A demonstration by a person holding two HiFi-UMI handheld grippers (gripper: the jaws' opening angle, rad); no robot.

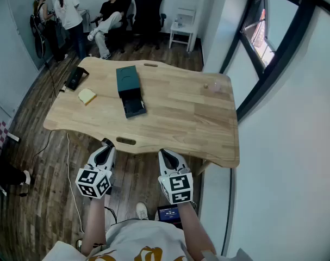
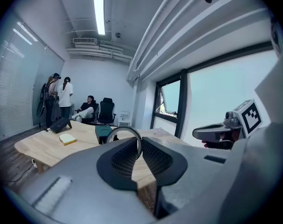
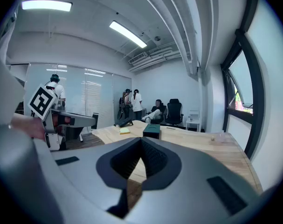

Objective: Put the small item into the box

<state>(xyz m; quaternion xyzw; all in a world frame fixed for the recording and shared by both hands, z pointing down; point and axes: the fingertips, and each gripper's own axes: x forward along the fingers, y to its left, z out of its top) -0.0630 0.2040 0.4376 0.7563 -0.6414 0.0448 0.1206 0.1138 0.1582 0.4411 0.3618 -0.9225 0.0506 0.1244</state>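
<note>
One ring pinched in left gripper jaws, right gripper closed (empty), one box.

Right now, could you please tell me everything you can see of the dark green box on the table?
The box is dark green and rectangular, and looks like stiff card. It lies flat on the far left part of the wooden table, with its long side running roughly away from the person. It is open: a darker inner tray sticks out of its near end. What the tray holds cannot be made out. Only the table touches it.
</note>
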